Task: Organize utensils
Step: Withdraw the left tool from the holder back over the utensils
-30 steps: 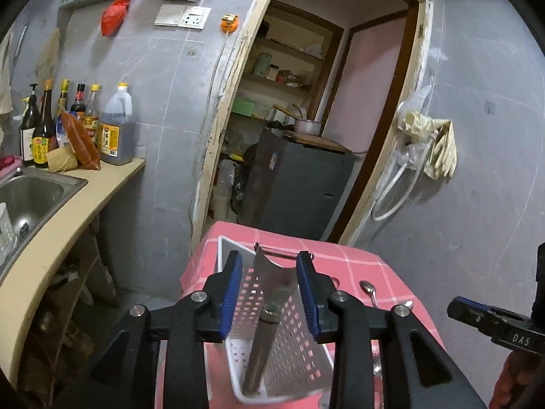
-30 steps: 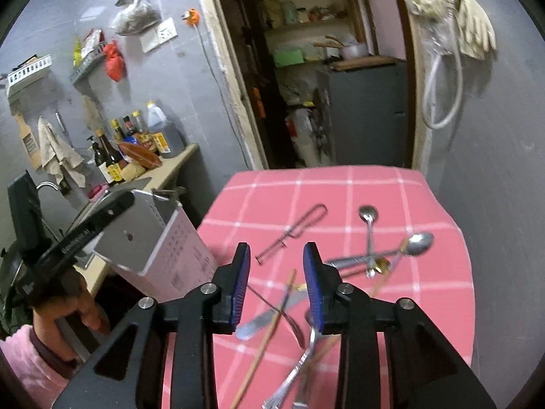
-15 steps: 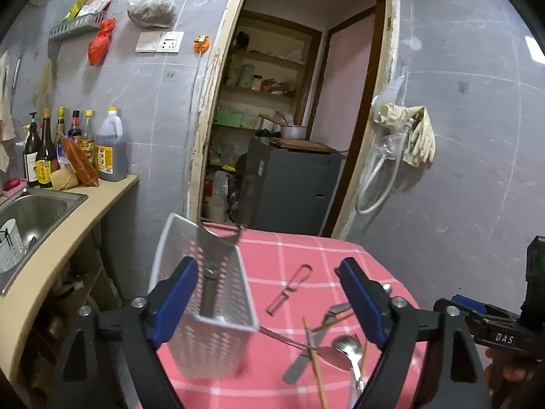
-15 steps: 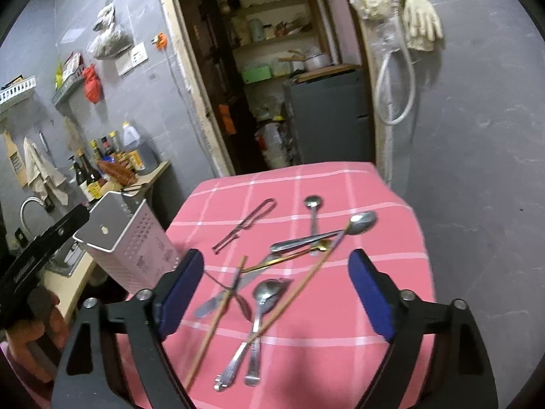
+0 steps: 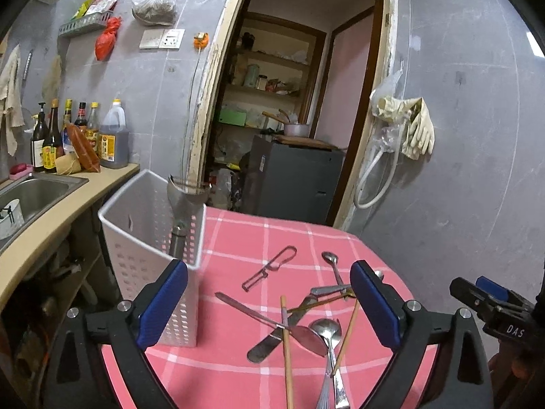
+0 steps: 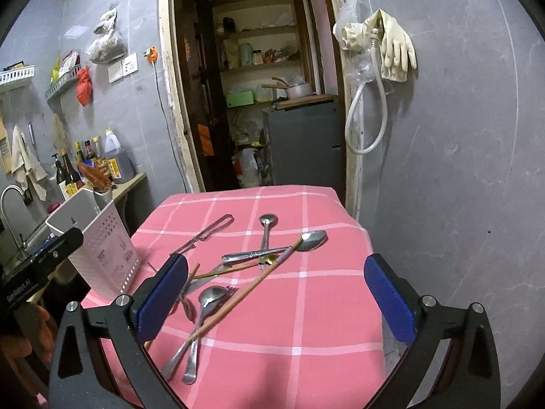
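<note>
A white perforated utensil holder (image 5: 150, 248) stands at the left edge of the pink checked table (image 5: 238, 368), with a metal spatula (image 5: 184, 204) upright in it. It also shows in the right wrist view (image 6: 105, 248). A pile of spoons, a knife and chopsticks (image 5: 306, 327) lies on the cloth, also in the right wrist view (image 6: 238, 272). A peeler (image 5: 269, 267) lies apart, and a small spoon (image 6: 267, 225) further back. My left gripper (image 5: 269, 306) is open and empty above the pile. My right gripper (image 6: 276, 300) is open and empty above the table.
A counter with a sink (image 5: 30, 194) and bottles (image 5: 81, 136) runs along the left. A doorway with a grey cabinet (image 5: 293, 184) is behind the table. A hose and gloves (image 5: 408, 129) hang on the right wall. The table edge drops off at right.
My left gripper let go of the utensil holder, opened wide and drew back; the holder now stands on the table. My right gripper also opened wide and pulled back from the pile.
</note>
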Motion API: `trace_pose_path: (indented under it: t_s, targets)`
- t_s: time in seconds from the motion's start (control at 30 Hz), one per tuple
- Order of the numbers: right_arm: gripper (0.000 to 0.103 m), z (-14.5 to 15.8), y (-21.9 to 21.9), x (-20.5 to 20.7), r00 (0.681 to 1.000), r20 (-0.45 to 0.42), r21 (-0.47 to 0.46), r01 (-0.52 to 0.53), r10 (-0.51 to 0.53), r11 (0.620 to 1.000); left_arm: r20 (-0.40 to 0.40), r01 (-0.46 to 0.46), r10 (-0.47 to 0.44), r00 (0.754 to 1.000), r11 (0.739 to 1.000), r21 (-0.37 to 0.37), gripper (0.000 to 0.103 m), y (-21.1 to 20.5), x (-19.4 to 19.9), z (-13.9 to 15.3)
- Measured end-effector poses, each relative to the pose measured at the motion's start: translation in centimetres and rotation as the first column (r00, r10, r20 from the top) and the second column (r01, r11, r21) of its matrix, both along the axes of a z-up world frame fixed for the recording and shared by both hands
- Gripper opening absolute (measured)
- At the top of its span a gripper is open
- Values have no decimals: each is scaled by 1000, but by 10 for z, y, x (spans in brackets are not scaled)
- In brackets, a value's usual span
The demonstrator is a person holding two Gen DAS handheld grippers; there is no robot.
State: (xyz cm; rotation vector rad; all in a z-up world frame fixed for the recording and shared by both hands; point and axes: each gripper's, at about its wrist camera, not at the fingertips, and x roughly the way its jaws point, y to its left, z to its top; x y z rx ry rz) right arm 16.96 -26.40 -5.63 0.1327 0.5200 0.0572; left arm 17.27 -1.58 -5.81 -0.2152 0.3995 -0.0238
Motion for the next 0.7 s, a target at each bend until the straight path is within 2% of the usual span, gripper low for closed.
trace_pose_path:
  t_s: [0.3, 0.47, 0.7]
  targets:
    - [101, -24, -12, 19, 999, 9, -13, -39, 39, 999, -38, -10, 11, 999, 1000, 25, 96, -21, 11, -22]
    - [101, -40, -15, 38, 998, -19, -2, -62, 62, 998, -62, -30, 32, 998, 999, 28, 96, -31, 25, -35]
    - [101, -70, -17, 78, 983, -122, 73, -129, 137, 989, -153, -56, 56, 987, 998, 4, 96, -36, 57, -56]
